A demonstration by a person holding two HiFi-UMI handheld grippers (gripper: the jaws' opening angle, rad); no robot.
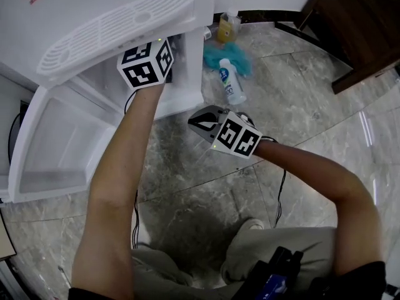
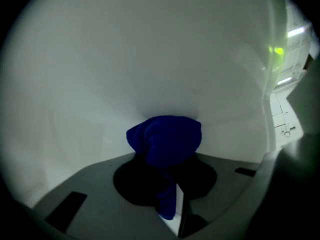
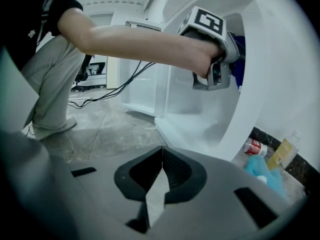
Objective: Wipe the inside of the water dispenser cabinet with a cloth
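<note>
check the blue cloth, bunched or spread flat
Bunched: the blue cloth is a wad clamped in the jaws of the left gripper, against the cabinet wall.

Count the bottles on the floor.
3: a white bottle lying by the teal bundle, a yellow bottle behind that, a red-labelled bottle at the cabinet. Others may be hidden.

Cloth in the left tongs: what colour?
The cloth is dark blue; left gripper view shows it best.

Grippers two, left gripper point(image 2: 170, 186) and right gripper point(image 3: 161, 170), blue cloth point(image 2: 167, 139) one, water dispenser cabinet point(image 1: 181, 99) one, open door point(image 1: 37, 136) one, floor bottles far right three, white bottle point(image 1: 232, 83), yellow bottle point(image 1: 227, 27), red-labelled bottle point(image 3: 255, 147), teal bundle point(image 1: 225, 56) one.
</note>
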